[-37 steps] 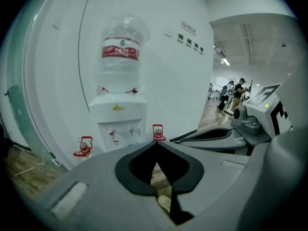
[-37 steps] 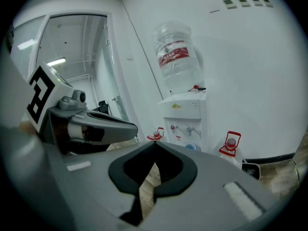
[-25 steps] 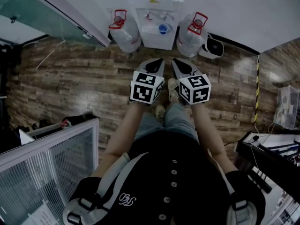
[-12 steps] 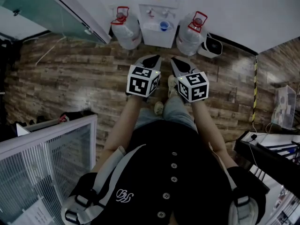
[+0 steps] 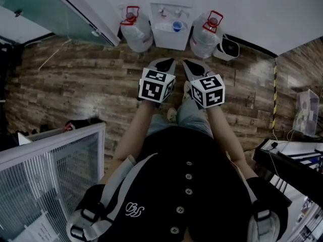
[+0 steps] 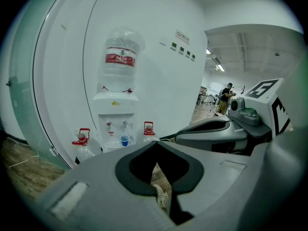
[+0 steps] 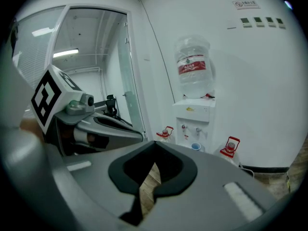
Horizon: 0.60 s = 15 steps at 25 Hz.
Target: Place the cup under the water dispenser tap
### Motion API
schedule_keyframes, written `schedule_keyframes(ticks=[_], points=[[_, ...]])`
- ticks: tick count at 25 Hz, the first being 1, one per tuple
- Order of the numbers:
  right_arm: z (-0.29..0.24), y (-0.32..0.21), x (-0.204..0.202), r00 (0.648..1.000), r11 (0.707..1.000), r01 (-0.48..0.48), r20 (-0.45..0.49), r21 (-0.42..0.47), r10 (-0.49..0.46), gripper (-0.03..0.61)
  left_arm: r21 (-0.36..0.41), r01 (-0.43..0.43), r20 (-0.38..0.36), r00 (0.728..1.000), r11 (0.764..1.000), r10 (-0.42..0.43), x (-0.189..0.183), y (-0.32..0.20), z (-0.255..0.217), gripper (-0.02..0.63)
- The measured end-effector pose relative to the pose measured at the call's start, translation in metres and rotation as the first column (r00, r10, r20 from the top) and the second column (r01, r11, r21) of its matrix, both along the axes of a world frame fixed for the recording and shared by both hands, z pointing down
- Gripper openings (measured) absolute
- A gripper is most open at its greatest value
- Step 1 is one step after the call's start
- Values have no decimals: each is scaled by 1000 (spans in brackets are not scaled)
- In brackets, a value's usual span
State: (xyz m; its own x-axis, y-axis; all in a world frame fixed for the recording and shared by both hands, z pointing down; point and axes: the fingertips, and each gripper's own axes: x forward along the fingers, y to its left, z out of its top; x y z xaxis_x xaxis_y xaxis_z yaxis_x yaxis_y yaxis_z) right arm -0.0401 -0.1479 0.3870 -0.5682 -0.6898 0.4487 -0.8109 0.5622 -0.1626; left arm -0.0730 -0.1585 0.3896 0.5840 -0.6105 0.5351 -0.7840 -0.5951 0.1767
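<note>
On water dispenser (image 5: 169, 6) tray: blue cup (image 5: 176, 26), seemingly under one tap, though too small to confirm. Well back from dispenser: left gripper (image 5: 168, 61), right gripper (image 5: 188, 63), both closed, empty. Placement apparently done.

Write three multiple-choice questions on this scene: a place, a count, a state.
1. The blue cup stands: A) on the floor B) on the tray of the water dispenser C) on a desk
2. Red-handled bottles on the floor: A) two B) one C) four
3. The left gripper and right gripper are: A) open B) shut on the cup C) shut, empty
1 B: it sits below the taps. 2 A: one each side of the dispenser. 3 C: tips meet, nothing between.
</note>
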Motion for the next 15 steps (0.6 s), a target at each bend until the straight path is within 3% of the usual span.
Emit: schedule_keyframes(ticks=[5, 15], points=[[5, 1, 0, 1000, 1000, 5, -10, -10, -5, -5, -12, 2, -31, 1000, 1000, -2, 1, 1, -1, 5], [6, 2, 3, 1000, 1000, 7, -27, -11, -7, -5, -26, -11, -21, 1000, 1000, 10, 7, 8, 5, 5]])
